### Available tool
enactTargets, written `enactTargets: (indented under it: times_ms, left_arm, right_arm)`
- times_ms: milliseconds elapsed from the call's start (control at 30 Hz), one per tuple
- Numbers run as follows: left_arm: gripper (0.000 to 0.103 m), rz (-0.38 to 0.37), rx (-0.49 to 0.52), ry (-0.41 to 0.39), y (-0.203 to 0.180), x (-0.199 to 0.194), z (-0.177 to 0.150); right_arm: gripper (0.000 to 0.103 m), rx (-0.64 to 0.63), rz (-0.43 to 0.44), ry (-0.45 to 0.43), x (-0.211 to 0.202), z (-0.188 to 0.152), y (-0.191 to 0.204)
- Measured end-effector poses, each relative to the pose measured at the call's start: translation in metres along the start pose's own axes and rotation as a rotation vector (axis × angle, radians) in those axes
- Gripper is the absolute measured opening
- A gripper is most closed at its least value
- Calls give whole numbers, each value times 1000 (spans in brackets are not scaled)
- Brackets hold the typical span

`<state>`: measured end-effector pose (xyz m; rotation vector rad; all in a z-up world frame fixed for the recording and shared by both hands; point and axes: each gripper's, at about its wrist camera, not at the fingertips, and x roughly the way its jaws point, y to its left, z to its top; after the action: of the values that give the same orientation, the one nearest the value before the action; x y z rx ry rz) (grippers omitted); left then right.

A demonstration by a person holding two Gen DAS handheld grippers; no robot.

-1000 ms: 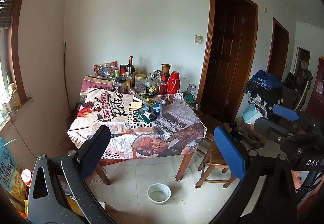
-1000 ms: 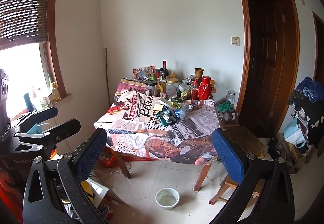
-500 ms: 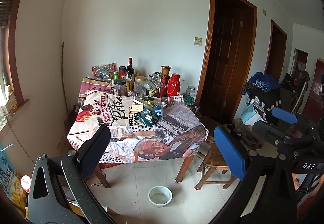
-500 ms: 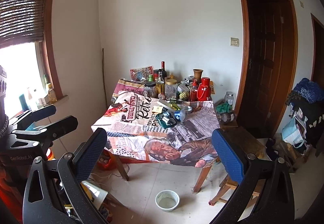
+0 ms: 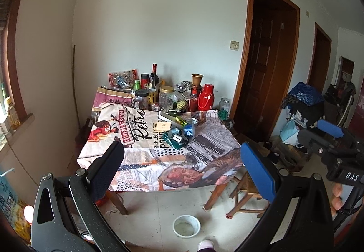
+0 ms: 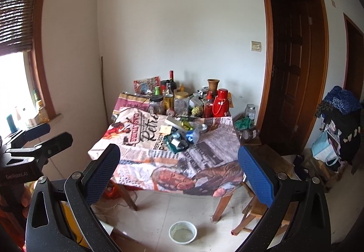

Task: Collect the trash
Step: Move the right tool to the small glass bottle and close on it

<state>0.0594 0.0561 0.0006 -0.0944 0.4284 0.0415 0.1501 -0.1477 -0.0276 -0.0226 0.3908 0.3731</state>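
A heap of trash (image 5: 178, 136) (image 6: 180, 136) lies mid-table: green wrappers, a crushed blue can, a small card, a foil lid. It rests on a table draped in a printed newspaper-style cloth (image 5: 145, 161) (image 6: 145, 161). My left gripper (image 5: 182, 166) is open, empty, well short of the table. My right gripper (image 6: 178, 166) is likewise open and empty. Each gripper shows at the edge of the other's view: the right gripper (image 5: 327, 136) and the left gripper (image 6: 43, 136).
Bottles, jars, a red thermos (image 5: 206, 97) and a clay vase crowd the table's far edge. A white bowl (image 5: 186, 225) (image 6: 182, 232) sits on the tiled floor in front. A wooden stool (image 6: 266, 161) stands right of the table, dark doors and a clothes pile beyond.
Both views have drifted slightly, with the table sitting a little higher and farther right in frame. Both grippers stay open and empty.
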Motion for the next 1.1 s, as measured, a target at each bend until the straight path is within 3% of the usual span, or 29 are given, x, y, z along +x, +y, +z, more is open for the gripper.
enactTargets:
  times_ms: [233,600,867,1100]
  left_arm:
    - [102,37,-8,16,-11,71,22]
    - [102,132,-84,83,-27,205,70]
    - [102,201,-154,214,1,277,71]
    - [102,227,-190,320,54,343,66]
  right_arm:
    - [103,7,10,-4,54,19,-31]
    - [103,-93,63,96,165,52,-80]
    - [103,-66,156,257,254,50,-87]
    - [103,-66,209,395,328,35,-59]
